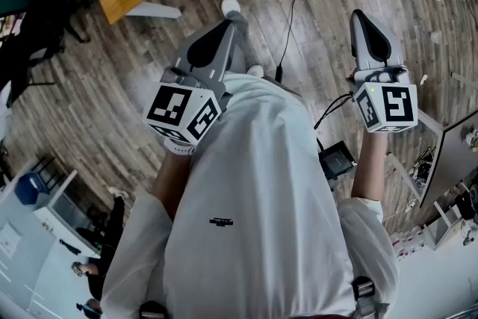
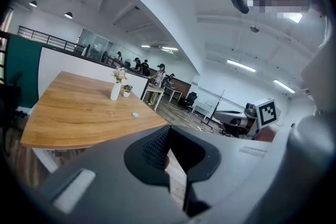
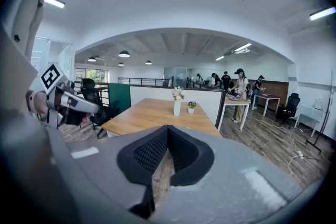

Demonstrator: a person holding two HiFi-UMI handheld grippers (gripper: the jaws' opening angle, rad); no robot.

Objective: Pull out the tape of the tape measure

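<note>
Small pale-blue thing (image 2: 135, 115), perhaps the tape measure, lies on wooden table (image 2: 79, 113).

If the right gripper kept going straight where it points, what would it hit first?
Likely the table ahead of the right gripper; nothing shows between. Depth is unclear: it might reach the floor first.

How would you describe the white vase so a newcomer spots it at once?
Find the large wooden table ahead in the right gripper view. Near its far end stands the white vase. It is tall and slim with pale flowers; the potted plant beside it is short and green.
</note>
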